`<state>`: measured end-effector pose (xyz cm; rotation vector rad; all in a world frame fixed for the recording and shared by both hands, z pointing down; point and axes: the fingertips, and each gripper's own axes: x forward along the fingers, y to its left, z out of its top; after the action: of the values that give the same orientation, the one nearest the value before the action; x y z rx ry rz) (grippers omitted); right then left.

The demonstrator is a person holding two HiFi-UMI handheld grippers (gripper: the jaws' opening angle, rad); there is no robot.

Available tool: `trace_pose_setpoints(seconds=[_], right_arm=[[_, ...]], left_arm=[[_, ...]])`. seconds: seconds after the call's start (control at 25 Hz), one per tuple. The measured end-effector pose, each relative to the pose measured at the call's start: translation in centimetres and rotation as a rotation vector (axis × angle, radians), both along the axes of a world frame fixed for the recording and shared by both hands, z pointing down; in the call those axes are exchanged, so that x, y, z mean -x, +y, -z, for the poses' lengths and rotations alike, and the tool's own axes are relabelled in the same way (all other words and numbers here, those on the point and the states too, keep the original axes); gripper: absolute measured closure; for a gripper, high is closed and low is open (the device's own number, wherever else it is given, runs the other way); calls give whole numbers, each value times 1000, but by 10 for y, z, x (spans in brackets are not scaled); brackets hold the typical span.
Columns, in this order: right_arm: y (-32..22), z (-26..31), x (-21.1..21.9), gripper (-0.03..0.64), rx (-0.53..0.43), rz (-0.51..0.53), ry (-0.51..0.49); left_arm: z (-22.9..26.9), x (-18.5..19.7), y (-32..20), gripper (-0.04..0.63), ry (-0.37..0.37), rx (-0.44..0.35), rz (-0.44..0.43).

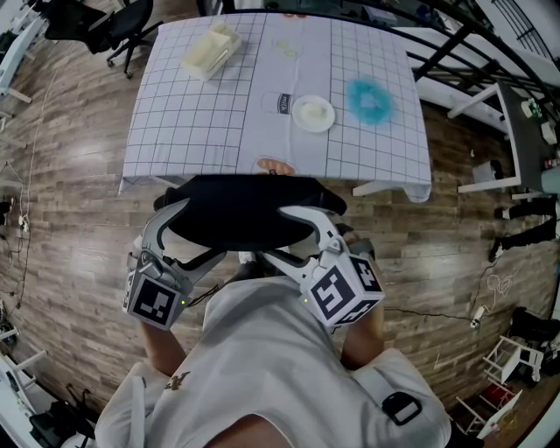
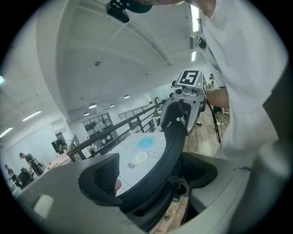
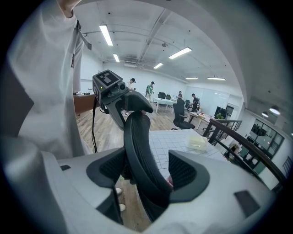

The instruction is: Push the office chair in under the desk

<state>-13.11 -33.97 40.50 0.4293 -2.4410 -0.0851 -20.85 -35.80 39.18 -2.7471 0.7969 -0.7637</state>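
The black office chair's backrest [image 1: 241,210] stands just in front of the desk [image 1: 201,131], which has a white grid cloth; its top edge lies close to the desk's near edge. My left gripper [image 1: 175,214] is shut on the backrest's left end and my right gripper [image 1: 302,219] on its right end. In the left gripper view the curved mesh backrest [image 2: 171,146] runs between the jaws of the left gripper [image 2: 151,178], with the right gripper's marker cube [image 2: 190,77] beyond. In the right gripper view the backrest [image 3: 137,151] fills the right gripper [image 3: 146,171]. The seat is hidden.
On the desk lie a white plate [image 1: 313,113], a blue patch [image 1: 369,101] and a cream container [image 1: 211,51]. Another black chair [image 1: 122,26] stands at the far left. White furniture frames [image 1: 490,131] crowd the right. The floor is wood planks.
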Motion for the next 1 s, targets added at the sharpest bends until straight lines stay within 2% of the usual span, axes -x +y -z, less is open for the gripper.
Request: trace_pose_setpoints(seconds=[0.28,0.44,0.52,0.64,0.68,0.72,0.8,0.84,0.92,0.96,1.0], right_arm=[[8,6,-2,319,-38,15,2],[14,26,-1,319,-55,40,-75],[16,35,0,319,-66,46,-118],[15,47,4,321,-79,41,-187],[15,51,6,337,-84,36,-207],[14,55,7,383,-91,29,-226],[12,62,11,394,-106,15,-265],[10,65,13,423,-115,8,-282],[8,69,15,443,-123,-4,-313],[7,71,17,481,-120,-10,-331],[5,74,18,491,-113,-21,-351]], left_arm=[[8,2,8,176,54,5,-2],[13,2,12,186,73,-1,-10],[22,2,15,206,107,-22,-20],[42,6,19,255,200,-61,-16],[49,7,19,267,227,-82,-16],[55,7,18,276,246,-104,-16],[64,8,15,296,272,-138,-9],[68,8,14,307,285,-151,-2],[74,7,12,354,318,-174,14],[78,7,10,376,337,-184,21],[81,6,9,397,353,-194,28]])
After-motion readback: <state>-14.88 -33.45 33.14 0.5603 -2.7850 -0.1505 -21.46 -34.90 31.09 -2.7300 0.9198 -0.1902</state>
